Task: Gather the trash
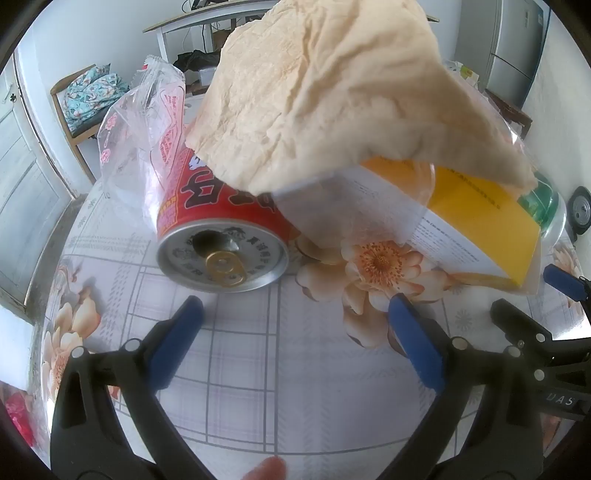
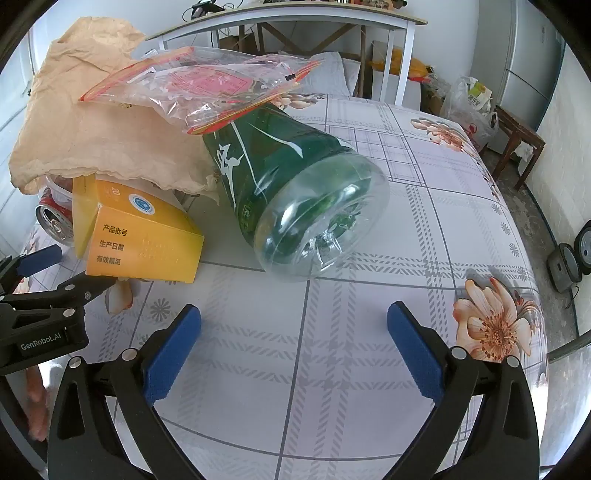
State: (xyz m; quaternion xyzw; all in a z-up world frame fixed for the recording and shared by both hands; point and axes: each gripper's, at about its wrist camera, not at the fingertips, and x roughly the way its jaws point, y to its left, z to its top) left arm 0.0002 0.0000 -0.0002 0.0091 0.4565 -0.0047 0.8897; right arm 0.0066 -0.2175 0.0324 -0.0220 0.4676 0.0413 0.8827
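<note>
A pile of trash lies on the flowered tablecloth [image 1: 240,350]. A red drink can [image 1: 221,236] lies on its side, its opened top toward my left gripper [image 1: 295,314], which is open just short of it with nothing between its fingers. A yellow and white box [image 1: 461,229] lies to the can's right, under a crumpled beige paper [image 1: 314,96]. A clear plastic bag [image 1: 147,140] leans on the can. In the right wrist view a green plastic bottle [image 2: 295,192] lies on its side, base toward my right gripper [image 2: 295,321], which is open and empty. Another clear bag [image 2: 207,88] rests on the bottle.
A white desk [image 2: 295,14] stands behind the table. A wooden stool [image 2: 517,136] with a plastic shopping bag [image 2: 469,107] is at the right, a fridge [image 2: 532,74] beyond it. A chair with patterned cloth [image 1: 92,96] stands at the left. Bare tablecloth [image 2: 424,184] lies right of the bottle.
</note>
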